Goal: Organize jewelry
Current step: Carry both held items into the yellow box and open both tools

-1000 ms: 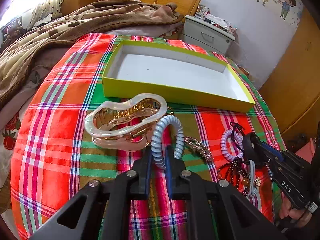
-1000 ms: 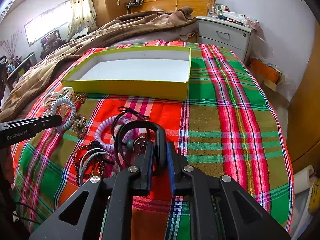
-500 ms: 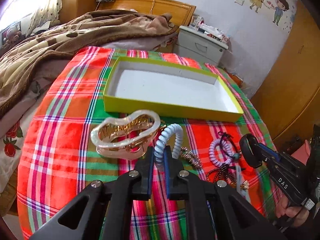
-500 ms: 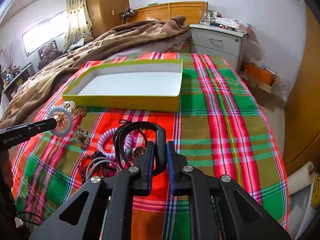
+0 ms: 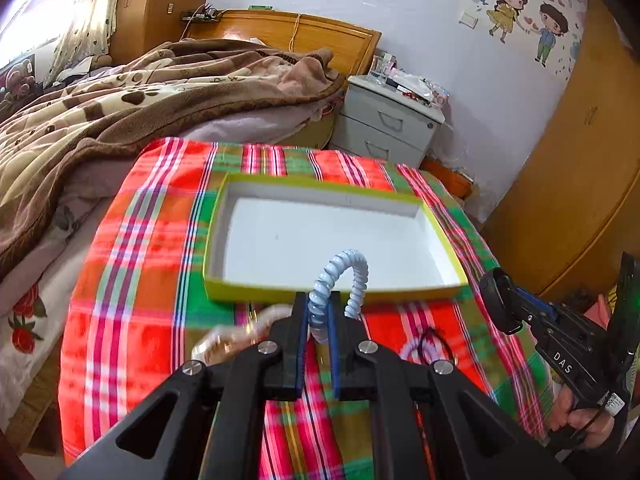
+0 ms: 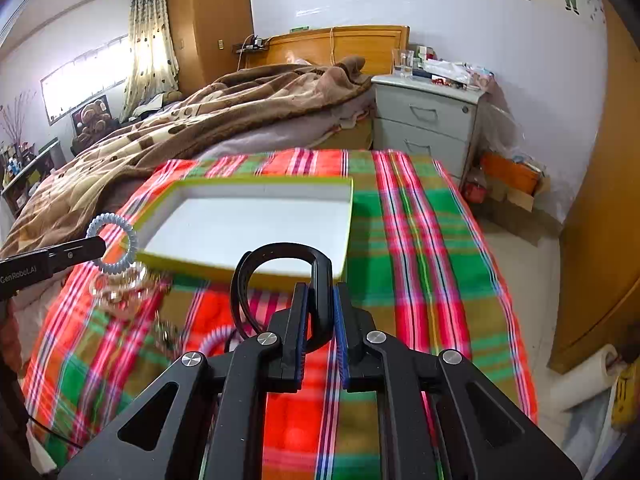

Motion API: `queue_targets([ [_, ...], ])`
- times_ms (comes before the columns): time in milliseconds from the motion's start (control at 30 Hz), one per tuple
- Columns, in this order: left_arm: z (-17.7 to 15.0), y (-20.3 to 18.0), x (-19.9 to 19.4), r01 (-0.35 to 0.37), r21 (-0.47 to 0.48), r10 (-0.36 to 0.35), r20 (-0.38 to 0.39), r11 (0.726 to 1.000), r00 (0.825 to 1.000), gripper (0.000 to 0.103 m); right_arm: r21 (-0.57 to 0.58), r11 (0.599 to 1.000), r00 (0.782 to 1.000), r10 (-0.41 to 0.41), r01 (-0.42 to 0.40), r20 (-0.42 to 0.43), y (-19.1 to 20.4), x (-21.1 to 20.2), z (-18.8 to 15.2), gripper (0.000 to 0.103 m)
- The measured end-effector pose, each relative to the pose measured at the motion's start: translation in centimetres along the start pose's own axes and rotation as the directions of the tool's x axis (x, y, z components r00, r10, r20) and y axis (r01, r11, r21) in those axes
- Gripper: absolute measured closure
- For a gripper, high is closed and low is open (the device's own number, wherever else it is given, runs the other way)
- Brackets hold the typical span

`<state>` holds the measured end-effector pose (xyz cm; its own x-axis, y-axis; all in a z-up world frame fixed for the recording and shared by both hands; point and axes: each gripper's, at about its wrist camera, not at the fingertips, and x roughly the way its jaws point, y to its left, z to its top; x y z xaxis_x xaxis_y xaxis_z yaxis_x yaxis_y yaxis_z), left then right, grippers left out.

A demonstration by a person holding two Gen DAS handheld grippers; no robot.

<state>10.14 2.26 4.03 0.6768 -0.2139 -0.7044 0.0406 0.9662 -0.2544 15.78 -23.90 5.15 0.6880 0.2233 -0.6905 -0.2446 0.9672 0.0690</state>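
Left wrist view: left gripper clamped on blue coil tie, right gripper on black band; springy loops may bounce off the yellow-rimmed box edge on release.

— Blurred under the left fingers: pale clip, shape unclear.
— Lilac coil half hidden behind right fingers; paper roll cut off by edge.

"DAS" on right tongs, "GenRobot.AI" on left tongs
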Motion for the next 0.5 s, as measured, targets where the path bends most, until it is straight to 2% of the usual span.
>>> queue_targets([
  [367,5.8,1.4,2.7,0.007,-0.011,-0.007,0.007,1.0,1.0,0.093,-0.005,1.0,0.999,-0.023,0.023,-0.028,-0.2,4.8,5.1,0.09],
  [500,7.2,2.1,4.7,0.01,-0.03,-0.01,-0.018,1.0,1.0,0.093,-0.006,0.999,0.998,-0.033,0.033,-0.05,-0.4,6.7,6.0,0.09],
])
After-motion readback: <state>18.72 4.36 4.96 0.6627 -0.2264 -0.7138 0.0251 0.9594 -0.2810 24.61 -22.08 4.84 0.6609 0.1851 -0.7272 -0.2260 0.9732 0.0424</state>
